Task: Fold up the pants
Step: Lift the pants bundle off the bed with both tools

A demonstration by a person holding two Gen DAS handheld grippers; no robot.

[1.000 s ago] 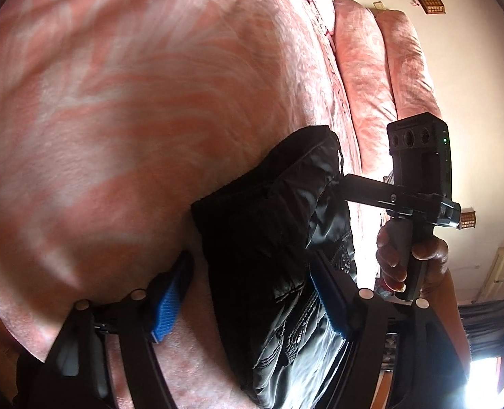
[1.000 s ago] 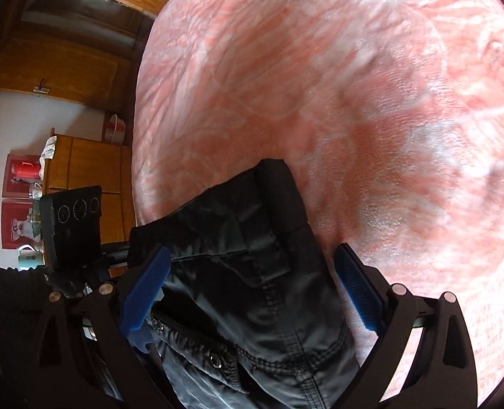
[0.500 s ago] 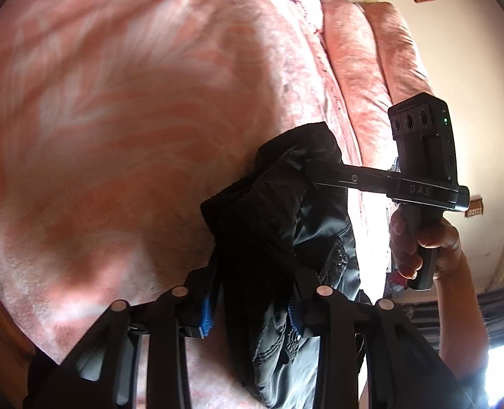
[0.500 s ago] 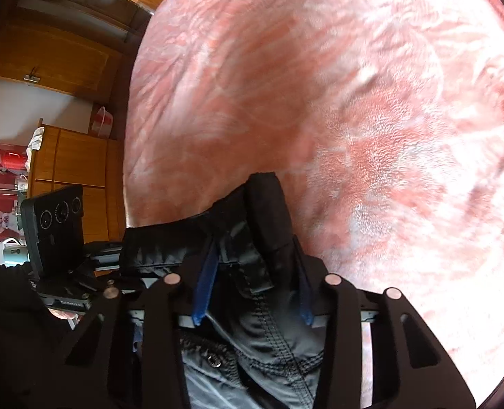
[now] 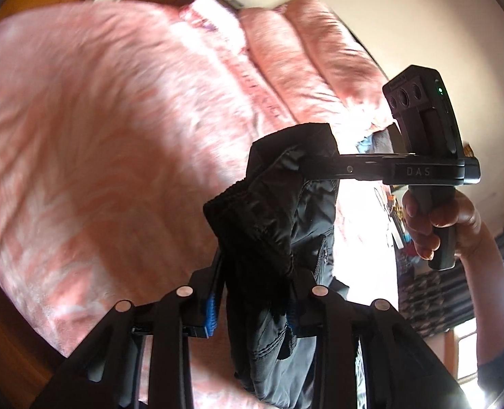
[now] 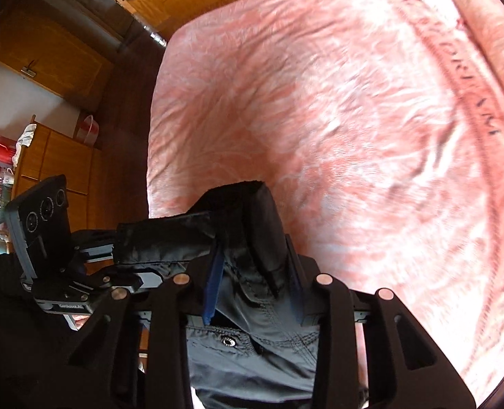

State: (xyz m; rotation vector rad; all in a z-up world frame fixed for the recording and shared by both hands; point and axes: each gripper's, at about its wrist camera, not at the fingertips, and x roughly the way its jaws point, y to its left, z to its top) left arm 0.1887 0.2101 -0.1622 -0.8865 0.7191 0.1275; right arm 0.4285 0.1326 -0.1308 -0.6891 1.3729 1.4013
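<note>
Black fabric fills the left wrist view: the pants (image 5: 272,238) hang bunched between the blue pads of the left gripper (image 5: 252,303), whose jaws have just been closing and now clench a fold of the dark cloth. A second ago these jaws stood wide beside the garment as it lay on the pink bedspread (image 5: 98,136); now the cloth is off the bed, with the pillows (image 5: 303,58) showing behind it. Across the frame the right gripper (image 5: 306,167) bites the upper edge of the same garment, its handle wrapped in the person's right hand (image 5: 436,221), forearm running down to the lower right. That suggests both ends are secured and the pants are being raised to shake out or lay over for a fold.

Seen from the right wrist, the right gripper (image 6: 255,283) has likewise just been closing, and its pads grip a thick band of the pants (image 6: 245,238), apparently the waistband, with a snap fastener visible below. The garment hangs clear of the bedspread (image 6: 320,119), which lies well beneath. At left, the left gripper (image 6: 115,259) holds the other end level with this one, so the cloth stretches between them. Wooden cabinets (image 6: 57,156) line the wall beyond.
</note>
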